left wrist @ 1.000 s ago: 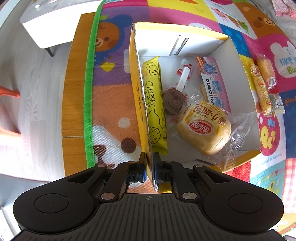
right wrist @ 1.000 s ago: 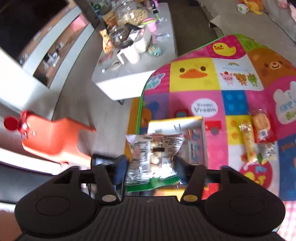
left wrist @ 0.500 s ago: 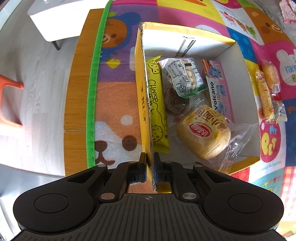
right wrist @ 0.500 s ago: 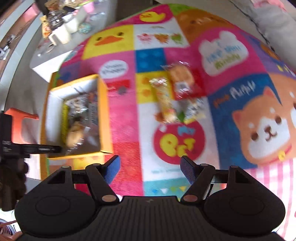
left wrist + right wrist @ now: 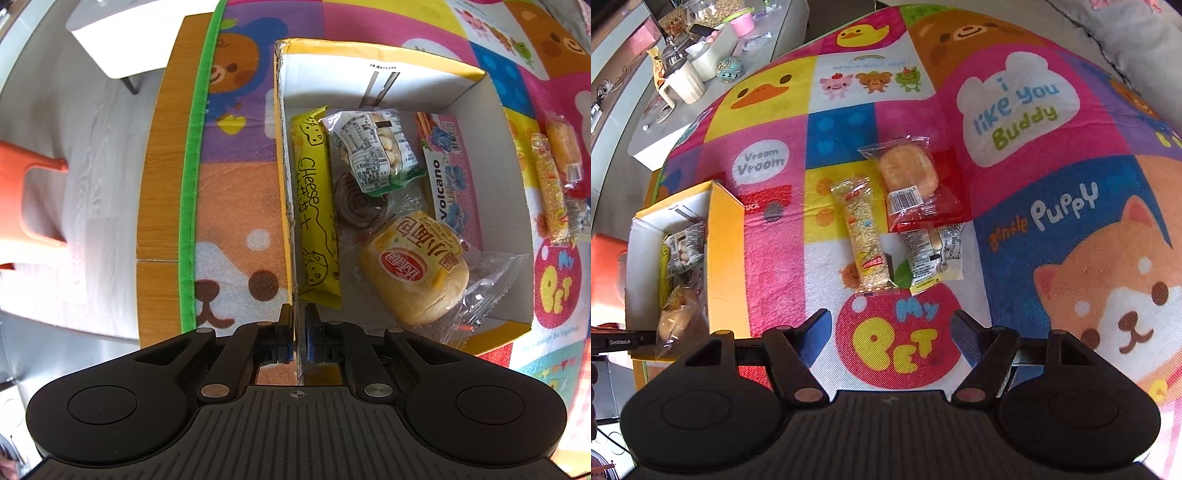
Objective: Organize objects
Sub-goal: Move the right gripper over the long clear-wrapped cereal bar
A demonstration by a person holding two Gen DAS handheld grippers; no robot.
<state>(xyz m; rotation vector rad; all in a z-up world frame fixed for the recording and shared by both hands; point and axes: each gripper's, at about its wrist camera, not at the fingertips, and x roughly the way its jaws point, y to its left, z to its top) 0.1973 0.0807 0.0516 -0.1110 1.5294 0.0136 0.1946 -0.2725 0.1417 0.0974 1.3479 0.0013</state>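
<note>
Three snack packets (image 5: 886, 218) beyond open right claw (image 5: 888, 332)

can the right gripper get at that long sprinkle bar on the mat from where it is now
Probably yes. The right gripper is open and empty, pointing down at the mat, and the sprinkle bar lies flat just ahead of it with nothing above it. The small packet alongside sits close, so the fingers may nudge it.

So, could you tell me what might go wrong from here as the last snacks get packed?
1. The three packets left on the mat, the grain bar, bun and small pack, touch or overlap, so the open right gripper may catch two at once.
2. The box is already crowded; more packets may pile onto the bread.
3. The left gripper pinches only the thin box wall, which might bend.
</note>
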